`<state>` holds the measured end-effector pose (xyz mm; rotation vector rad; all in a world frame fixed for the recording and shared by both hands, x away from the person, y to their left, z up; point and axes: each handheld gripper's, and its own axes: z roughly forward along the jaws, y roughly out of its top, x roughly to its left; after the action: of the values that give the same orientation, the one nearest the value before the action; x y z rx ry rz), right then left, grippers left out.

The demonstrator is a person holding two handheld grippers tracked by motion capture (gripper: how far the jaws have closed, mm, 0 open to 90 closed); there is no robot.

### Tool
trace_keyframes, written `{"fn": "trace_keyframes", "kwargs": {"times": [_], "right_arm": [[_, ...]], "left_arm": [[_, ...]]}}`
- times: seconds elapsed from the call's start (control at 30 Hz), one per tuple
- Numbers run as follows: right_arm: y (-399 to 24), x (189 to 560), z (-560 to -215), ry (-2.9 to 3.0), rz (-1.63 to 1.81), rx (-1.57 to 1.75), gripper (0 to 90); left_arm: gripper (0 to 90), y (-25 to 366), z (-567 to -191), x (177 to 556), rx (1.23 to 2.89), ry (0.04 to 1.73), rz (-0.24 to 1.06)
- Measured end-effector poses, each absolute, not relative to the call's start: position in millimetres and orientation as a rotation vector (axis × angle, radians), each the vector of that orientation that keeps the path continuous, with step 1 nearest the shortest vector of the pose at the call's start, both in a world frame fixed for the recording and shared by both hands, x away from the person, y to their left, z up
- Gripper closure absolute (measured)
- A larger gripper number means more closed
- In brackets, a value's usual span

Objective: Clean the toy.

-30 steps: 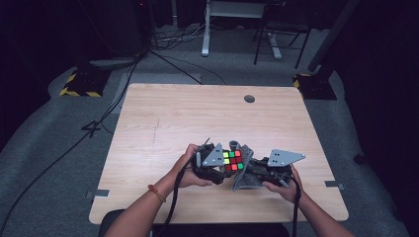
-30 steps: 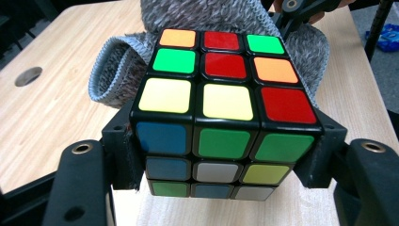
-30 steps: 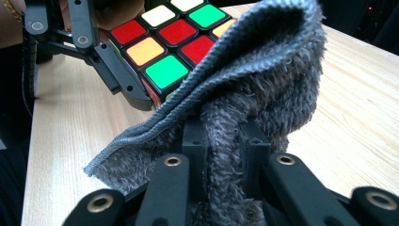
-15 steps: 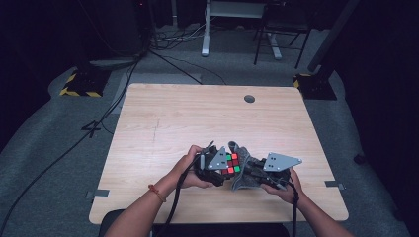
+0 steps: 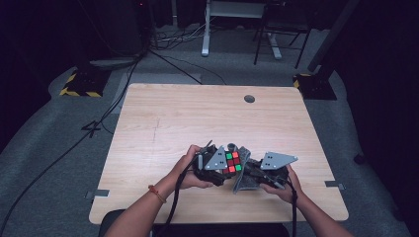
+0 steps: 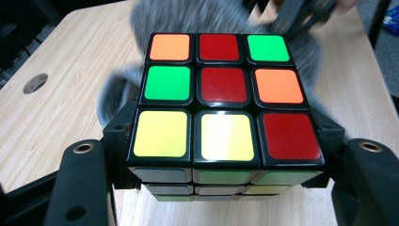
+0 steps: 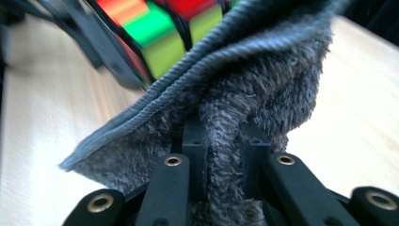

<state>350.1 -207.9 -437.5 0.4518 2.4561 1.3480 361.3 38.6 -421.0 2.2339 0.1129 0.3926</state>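
1. On our left, the left gripper (image 5: 220,165) clamps the puzzle cube (image 6: 225,101) between its jaws, gripping it by two opposite sides of the lowest layer. The cube sits near the front edge of the table (image 5: 207,113), lifted just off the wood as far as we can judge.
2. In the middle, the cube's upper face shows a scrambled mix of red, green, orange and yellow tiles. The grey cloth (image 7: 263,94) lies against its far side, touching it.
3. On our right, the right gripper (image 7: 221,155) is closed tight on a bunched fold of that cloth, the pile squeezed up between its jaws.
4. Risk one: we judge the wiping push could twist the cube out of the left grip, since the hold catches only one layer and the layers can turn.
5. Risk two: the cloth is pinched on a narrow fold, so a hard drag across the cube's corners might pull it free.
6. Risk three: loose cloth hanging down may snag on the left jaws.
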Motion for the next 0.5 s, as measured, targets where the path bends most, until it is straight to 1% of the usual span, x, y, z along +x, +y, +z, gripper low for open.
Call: {"fn": "trace_keyframes", "kwargs": {"times": [0.17,0.33,0.5], "right_arm": [[-211.8,344.8,-427.0,2.412,1.440,0.414,76.9],[-208.2,342.8,-427.9,2.404,1.404,0.379,76.8],[-202.7,338.6,-423.2,2.391,1.392,0.338,76.8]], "left_arm": [[32.9,35.0,-425.9,363.6,2.270,0.121,0.372],[32.7,30.1,-431.1,366.9,2.329,0.126,0.369],[32.8,27.3,-434.1,365.6,2.352,0.112,0.416]]}}
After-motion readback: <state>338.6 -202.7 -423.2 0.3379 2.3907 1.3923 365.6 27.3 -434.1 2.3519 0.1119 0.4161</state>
